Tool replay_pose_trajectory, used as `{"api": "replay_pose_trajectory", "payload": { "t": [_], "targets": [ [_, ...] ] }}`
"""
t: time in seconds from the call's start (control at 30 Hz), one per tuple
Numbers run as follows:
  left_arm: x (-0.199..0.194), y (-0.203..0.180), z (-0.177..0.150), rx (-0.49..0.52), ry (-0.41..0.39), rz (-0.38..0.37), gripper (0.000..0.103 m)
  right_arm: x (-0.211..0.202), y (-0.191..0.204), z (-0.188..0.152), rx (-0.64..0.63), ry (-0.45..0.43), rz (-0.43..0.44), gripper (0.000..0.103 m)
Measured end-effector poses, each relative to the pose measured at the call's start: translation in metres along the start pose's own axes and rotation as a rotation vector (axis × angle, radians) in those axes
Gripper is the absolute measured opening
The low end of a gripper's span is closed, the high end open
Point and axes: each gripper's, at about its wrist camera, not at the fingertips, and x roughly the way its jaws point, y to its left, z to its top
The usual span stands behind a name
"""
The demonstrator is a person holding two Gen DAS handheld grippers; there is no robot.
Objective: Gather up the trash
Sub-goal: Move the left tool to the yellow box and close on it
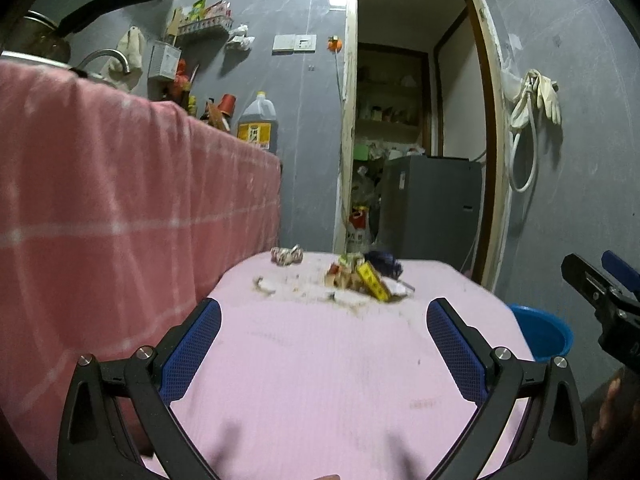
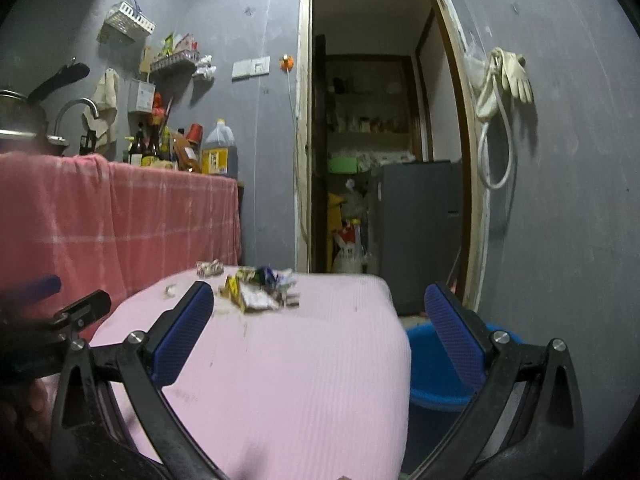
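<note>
I hold my left tool spread wide above the near part of the pink-covered surface, nothing between its blue pads. My right tool is spread just as wide and grasps nothing; its left finger hangs over the pink cover while its right finger sits past the surface's right edge, in front of the blue basin that stands low down beside the surface. The trash lies ahead of both tools, at the far end of the surface and well apart from the fingertips: a heap of crumpled wrappers with a yellow packet leaning in it and a dark blue scrap behind, ringed by crumbs and stains on the cover. To the left of that heap, from my left tool's view, a small crumpled wrapper sits alone at the far edge, and a pale scrap lies a little nearer to me. In the right wrist view the same heap sits just beyond the tip of my right tool's left finger. A pink checked cloth hangs over the higher counter on my left, and an open doorway stands beyond the surface.
</note>
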Motion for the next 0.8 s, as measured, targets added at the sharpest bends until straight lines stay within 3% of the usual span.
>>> {"api": "replay_pose_trajectory", "payload": {
  "t": [0.53,0.8],
  "targets": [
    [0.080,0.001,0.050,0.012,-0.060,0.023,0.101,0.081,-0.009,0.032,-0.083,-0.101,0.023,0.103],
    [0.135,-0.004,0.055,0.015,0.055,-0.017,0.101,0.151,-0.033,0.033,-0.037,0.001,0.109,0.103]
  ]
}}
